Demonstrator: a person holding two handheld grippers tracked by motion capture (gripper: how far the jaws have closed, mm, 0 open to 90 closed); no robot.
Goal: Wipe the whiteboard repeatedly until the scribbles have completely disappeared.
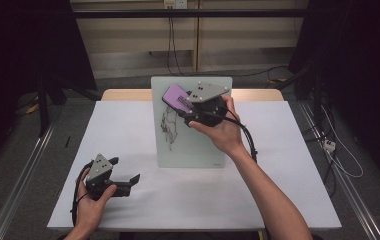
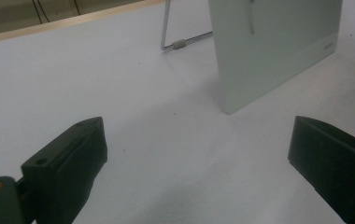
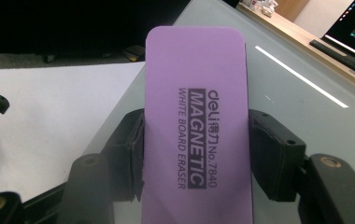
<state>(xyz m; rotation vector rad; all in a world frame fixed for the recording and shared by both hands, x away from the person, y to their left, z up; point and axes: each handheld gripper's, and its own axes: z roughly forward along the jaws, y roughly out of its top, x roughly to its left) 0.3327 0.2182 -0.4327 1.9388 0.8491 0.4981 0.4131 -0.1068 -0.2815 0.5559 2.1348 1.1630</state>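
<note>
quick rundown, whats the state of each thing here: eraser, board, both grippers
purple eraser: clamped by its long sides in the right gripper, held up at the board's top
glass whiteboard: propped upright on its wire stand, black scribbles on its left part not yet wiped off
right gripper: shut on the eraser
left gripper: open, nothing between its fingers, resting on the table

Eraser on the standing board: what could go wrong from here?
1. The board stands upright on a thin wire stand, and the left gripper rests open on the table, away from it. Pressing with the eraser could push the board back or tip it.
2. The right gripper clamps only the eraser's lower sides; wiping pressure could twist it out.
3. The scribble lies below the eraser, so a pass could miss it.
</note>
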